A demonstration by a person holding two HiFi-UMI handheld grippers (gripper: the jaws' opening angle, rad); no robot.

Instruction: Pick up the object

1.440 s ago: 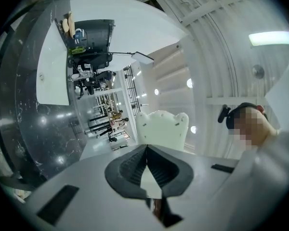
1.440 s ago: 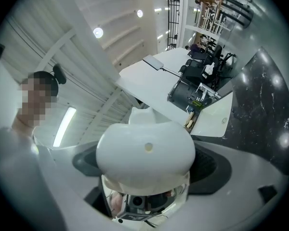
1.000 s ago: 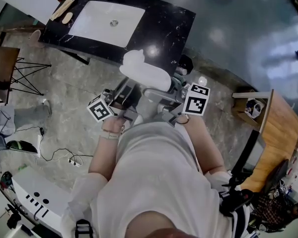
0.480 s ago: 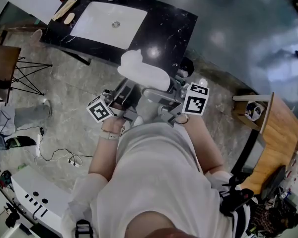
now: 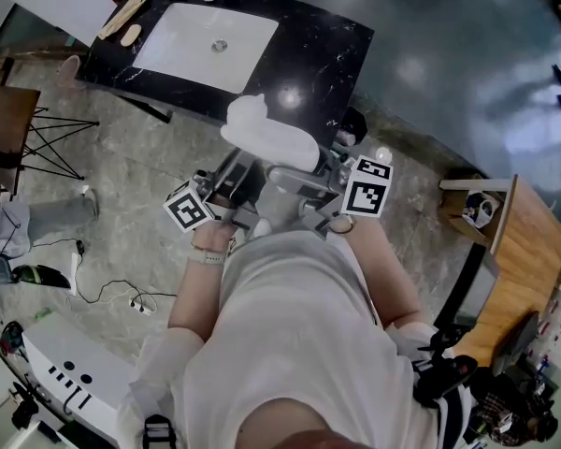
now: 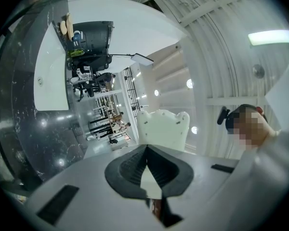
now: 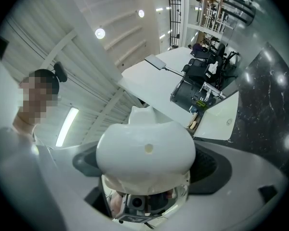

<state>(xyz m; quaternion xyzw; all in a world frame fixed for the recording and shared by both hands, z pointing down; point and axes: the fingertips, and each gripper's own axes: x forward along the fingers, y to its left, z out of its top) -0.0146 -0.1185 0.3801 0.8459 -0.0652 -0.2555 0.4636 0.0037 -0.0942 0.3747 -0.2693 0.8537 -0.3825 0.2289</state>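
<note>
While the right gripper [image 7: 147, 166] pinches a smooth, rounded, glossy white object [image 7: 144, 148] between its dark pads, the left gripper [image 6: 147, 148] holds its black ribbed jaws pressed together at the tips with nothing between them. In the head view the white object lies at the upper centre of the frame, overlapping the near edge of a polished black marble counter [image 5: 323, 40] that carries a white rectangular sink [image 5: 206, 37] towards the upper left.
</note>
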